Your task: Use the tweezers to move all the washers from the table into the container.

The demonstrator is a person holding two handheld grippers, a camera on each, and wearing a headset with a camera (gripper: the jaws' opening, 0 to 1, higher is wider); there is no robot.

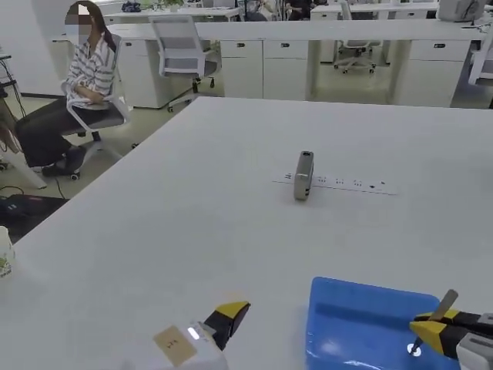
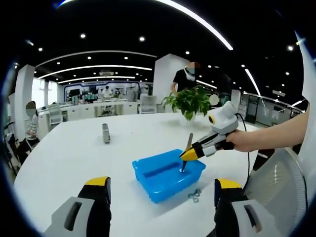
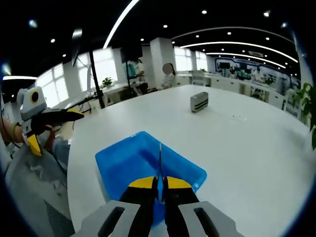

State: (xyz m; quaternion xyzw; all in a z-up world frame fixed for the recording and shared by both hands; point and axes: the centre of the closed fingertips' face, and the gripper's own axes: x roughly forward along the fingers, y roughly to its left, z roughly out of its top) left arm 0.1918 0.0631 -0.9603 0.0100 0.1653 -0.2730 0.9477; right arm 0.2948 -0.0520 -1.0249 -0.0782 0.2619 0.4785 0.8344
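Observation:
A blue container (image 1: 362,324) sits at the near right of the white table. My right gripper (image 1: 428,330) is shut on metal tweezers (image 3: 160,160), whose tips point down into the container (image 3: 128,163). A small ring, seemingly a washer (image 1: 414,351), shows at the tweezers' tip. In the left gripper view the tweezers (image 2: 187,145) reach into the container (image 2: 163,175), and several washers (image 2: 193,195) lie on the table just beside its near corner. My left gripper (image 2: 163,195) stands open and holds nothing, left of the container (image 1: 228,317).
A grey box-shaped device (image 1: 303,175) stands mid-table beside a flat white power strip (image 1: 350,184). A person sits on a chair (image 1: 88,85) past the table's left edge. A potted plant (image 2: 190,101) stands at the table's far end.

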